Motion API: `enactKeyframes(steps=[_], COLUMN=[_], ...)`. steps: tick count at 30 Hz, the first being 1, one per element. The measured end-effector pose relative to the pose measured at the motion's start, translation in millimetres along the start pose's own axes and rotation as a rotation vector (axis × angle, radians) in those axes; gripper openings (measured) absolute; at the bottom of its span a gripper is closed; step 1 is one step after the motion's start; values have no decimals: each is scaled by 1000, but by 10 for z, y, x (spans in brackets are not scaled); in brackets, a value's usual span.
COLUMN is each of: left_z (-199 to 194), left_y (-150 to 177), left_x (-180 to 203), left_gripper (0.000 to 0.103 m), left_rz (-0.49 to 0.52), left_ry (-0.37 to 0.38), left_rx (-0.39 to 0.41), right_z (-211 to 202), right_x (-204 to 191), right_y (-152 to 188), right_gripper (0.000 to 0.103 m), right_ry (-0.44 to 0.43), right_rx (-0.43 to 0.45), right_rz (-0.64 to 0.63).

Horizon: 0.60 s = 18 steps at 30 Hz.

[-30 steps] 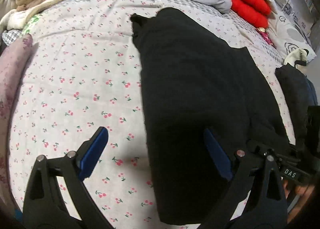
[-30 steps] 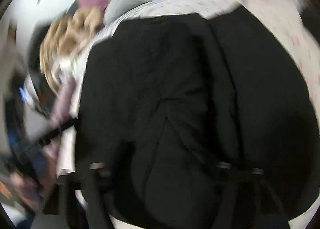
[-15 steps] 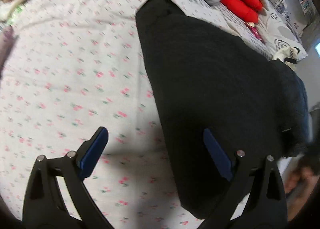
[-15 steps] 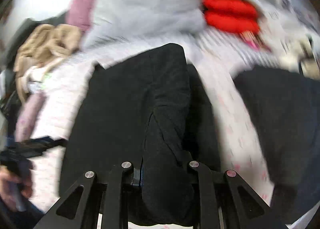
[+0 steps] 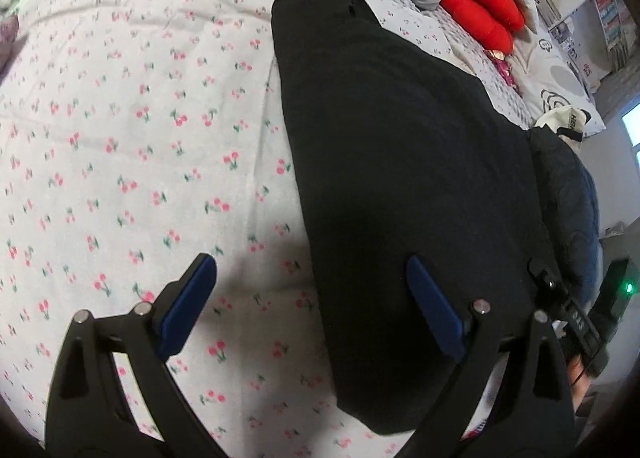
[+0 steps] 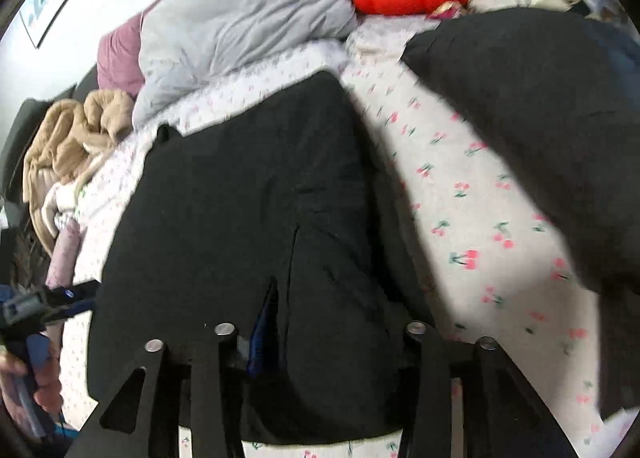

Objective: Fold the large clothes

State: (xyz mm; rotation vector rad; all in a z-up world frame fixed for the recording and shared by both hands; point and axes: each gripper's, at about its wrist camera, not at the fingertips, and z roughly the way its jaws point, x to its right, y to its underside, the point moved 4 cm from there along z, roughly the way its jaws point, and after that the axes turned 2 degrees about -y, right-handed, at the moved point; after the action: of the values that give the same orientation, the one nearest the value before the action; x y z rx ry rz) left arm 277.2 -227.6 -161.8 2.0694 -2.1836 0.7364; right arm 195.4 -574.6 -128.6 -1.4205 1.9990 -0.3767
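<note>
Since a second ago my left claw [image 5: 310,300] has closed in on the black garment [image 5: 400,146], which now fills more of its view, and the right-wrist picture has sharpened from a blur. I see the left claw spread wide and holding nothing: one blue pad sits over the cherry-print bedsheet [image 5: 132,130], the other over the garment's near edge. My right claw [image 6: 320,342] is clamped on a raised fold of the black garment [image 6: 240,198], with cloth bunched between its fingers. It lies lengthwise along the bed, folded into a long strip. Near its far end lie a grey duvet [image 6: 240,26] and red cushions [image 5: 482,14]. A second dark garment [image 6: 540,118] lies to the right, apart from the first.
</note>
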Motion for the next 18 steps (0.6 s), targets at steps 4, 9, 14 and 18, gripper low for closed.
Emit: enactKeyframes(steps=[4,9,14,18], left_z=[-119,52,248,331], left_y=[60,190,275,340], left_x=[117,184,85,165], left_gripper=[96,97,99,103], left_rz=[30,56,34,100], left_ry=[75,-10,14,-55], left_rx=[13,1,-53,-21], right_z=[-340,-512,-124,96], right_x=[56,-253,-64,145], right_y=[116,296,338,427], right_gripper=[57,45,43,43], right_ry=[35,111,215,203], right_rx=[124,226,106,75], right_rz=[37,-107,-145,-126])
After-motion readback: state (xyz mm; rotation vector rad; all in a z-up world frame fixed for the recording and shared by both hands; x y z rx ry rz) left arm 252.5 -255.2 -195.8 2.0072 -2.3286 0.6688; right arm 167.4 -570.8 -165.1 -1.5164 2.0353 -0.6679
